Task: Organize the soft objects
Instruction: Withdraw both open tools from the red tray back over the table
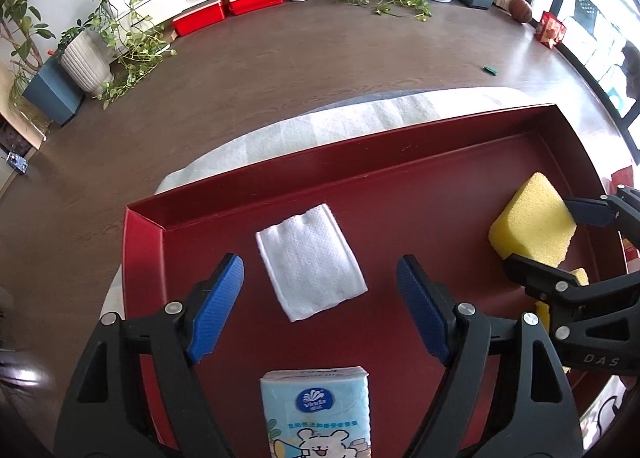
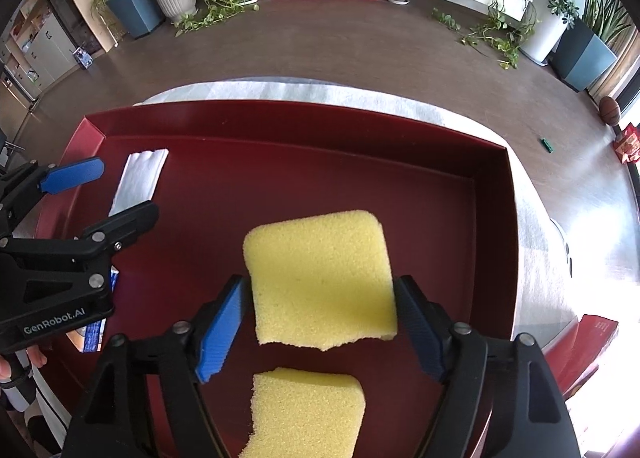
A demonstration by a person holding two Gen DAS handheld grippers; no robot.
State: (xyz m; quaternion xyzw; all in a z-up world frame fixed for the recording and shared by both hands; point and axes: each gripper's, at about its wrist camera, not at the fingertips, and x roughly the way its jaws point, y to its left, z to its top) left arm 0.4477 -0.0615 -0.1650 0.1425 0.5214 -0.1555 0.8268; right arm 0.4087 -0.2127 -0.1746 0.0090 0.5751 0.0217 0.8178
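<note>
A dark red tray holds all the soft items. A folded white cloth lies flat on it between the wide-apart blue pads of my left gripper, which touch nothing. A light blue tissue pack lies just below, close to the camera. In the right wrist view a yellow sponge rests on the tray between the pads of my right gripper, with a thin gap at the left pad. A second yellow sponge piece lies nearer the camera. The left gripper shows at the left edge.
The tray sits on a white padded cover over a round table. The tray's raised walls stand at the far and side edges. Brown floor, potted plants and red bins lie well beyond. A hand holds the left gripper.
</note>
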